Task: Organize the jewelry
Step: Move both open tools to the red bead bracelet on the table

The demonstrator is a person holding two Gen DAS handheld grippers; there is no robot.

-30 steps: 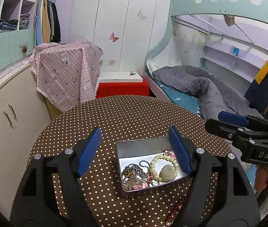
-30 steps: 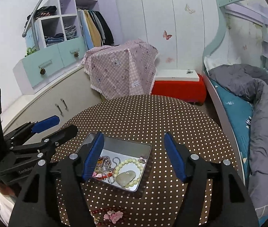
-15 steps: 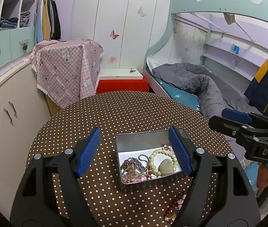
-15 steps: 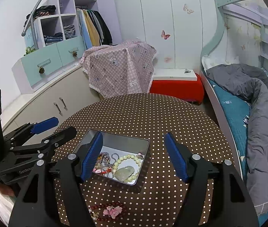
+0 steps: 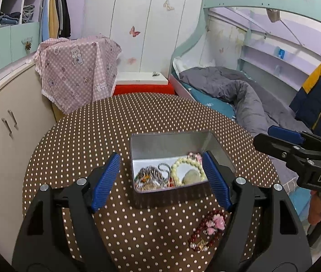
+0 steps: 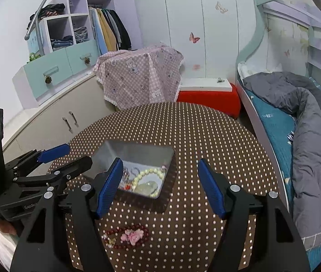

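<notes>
The red bracelet point(image 6: 127, 237) lies on the dotted tabletop point(image 6: 205, 136) just in front of the tin point(image 5: 171, 139), outside it. It looks light and limp — glossy dark-red beads on a string, with a pink flower charm and a few pale beads. Pinching across the bead strand beside the charm should hold best; smooth beads may slip. The tin is thin bare metal, already holding a cream bead bracelet point(image 5: 188, 168) and tangled chains. Left tongs point(image 5: 162, 179) and right tongs point(image 6: 160, 185) both stand apart, empty

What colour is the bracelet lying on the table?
Dark red bracelet with pink flowers, clearest in the right wrist view.
</notes>
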